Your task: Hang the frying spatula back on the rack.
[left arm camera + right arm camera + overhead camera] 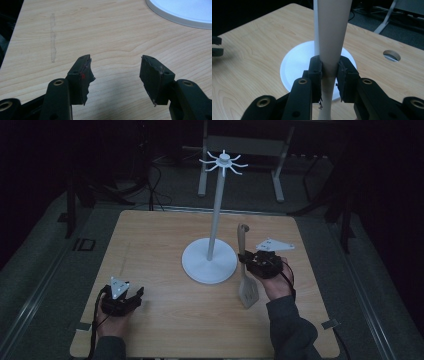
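A wooden spatula (244, 270) stands nearly upright, its blade end low over the table and its handle hole up beside the stand. My right gripper (246, 259) is shut on its handle; in the right gripper view both jaws press on the pale handle (331, 45). A white rack stand (216, 215) with a round base (200, 267) and a hook crown (224, 161) rises at the table's middle, just left of the spatula. My left gripper (136, 295) rests open near the front left, jaws wide apart over bare wood (116, 72).
The wooden table (160, 240) has a cable hole (391, 55) near its edge. Dark floor, cables and a metal frame (245, 150) lie beyond the far edge. The stand's base rim (175, 17) lies ahead of the left gripper.
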Demonstrator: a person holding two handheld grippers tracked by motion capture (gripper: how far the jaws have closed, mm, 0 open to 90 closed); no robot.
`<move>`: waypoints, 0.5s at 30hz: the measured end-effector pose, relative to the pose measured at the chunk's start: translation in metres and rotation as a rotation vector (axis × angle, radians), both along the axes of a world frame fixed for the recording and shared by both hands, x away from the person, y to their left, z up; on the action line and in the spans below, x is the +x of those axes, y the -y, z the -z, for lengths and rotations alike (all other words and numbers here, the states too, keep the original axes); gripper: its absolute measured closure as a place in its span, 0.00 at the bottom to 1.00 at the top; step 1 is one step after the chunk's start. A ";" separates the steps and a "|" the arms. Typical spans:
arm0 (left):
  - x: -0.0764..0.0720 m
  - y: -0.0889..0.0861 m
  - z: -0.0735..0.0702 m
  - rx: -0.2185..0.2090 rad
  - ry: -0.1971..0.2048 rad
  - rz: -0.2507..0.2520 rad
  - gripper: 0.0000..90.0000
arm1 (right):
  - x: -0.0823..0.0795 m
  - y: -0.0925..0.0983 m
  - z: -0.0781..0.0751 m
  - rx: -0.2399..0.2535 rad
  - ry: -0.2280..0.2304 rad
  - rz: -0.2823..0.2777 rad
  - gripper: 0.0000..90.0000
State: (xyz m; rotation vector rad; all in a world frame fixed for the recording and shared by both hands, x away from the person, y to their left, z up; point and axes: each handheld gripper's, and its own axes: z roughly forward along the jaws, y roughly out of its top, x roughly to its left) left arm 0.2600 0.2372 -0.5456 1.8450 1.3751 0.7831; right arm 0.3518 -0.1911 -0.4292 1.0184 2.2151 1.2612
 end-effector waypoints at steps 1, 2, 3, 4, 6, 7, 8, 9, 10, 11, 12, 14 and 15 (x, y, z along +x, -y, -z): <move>0.000 0.000 0.000 -0.001 0.000 -0.001 0.48 | 0.000 0.000 -0.001 0.003 0.006 0.000 0.83; 0.000 0.000 0.000 -0.001 0.000 -0.002 0.48 | 0.000 -0.001 -0.002 0.008 0.006 0.000 0.83; 0.000 0.000 0.000 0.000 -0.001 -0.001 0.48 | 0.000 -0.001 -0.002 0.011 0.011 0.000 0.83; 0.000 0.000 0.000 0.000 -0.001 -0.001 0.48 | 0.000 -0.002 -0.003 0.013 0.015 -0.001 0.83; 0.000 0.000 0.000 0.001 -0.001 0.000 0.48 | 0.000 -0.003 -0.005 0.021 0.021 0.000 0.83; 0.000 0.000 0.000 0.002 -0.001 0.001 0.48 | 0.000 -0.003 -0.005 0.029 0.021 -0.001 0.83; 0.000 0.000 0.000 0.003 -0.002 0.001 0.48 | 0.000 -0.003 -0.006 0.033 0.022 0.000 0.83; 0.000 0.000 0.000 0.001 -0.002 0.000 0.48 | 0.000 -0.004 -0.007 0.038 0.026 -0.001 0.83; 0.000 0.000 0.000 0.001 -0.001 0.000 0.48 | 0.000 -0.004 -0.008 0.042 0.026 0.000 0.83; 0.000 0.000 0.000 0.000 -0.001 0.000 0.48 | -0.001 -0.004 -0.009 0.050 0.028 0.000 0.83; 0.000 0.000 0.000 0.001 -0.001 0.000 0.47 | -0.001 -0.004 -0.010 0.056 0.032 0.000 0.83; 0.000 0.000 0.000 0.002 -0.002 0.000 0.47 | -0.001 -0.005 -0.013 0.063 0.037 0.001 0.83; 0.000 0.000 0.000 0.002 -0.003 0.000 0.48 | -0.001 -0.005 -0.014 0.066 0.040 0.003 0.83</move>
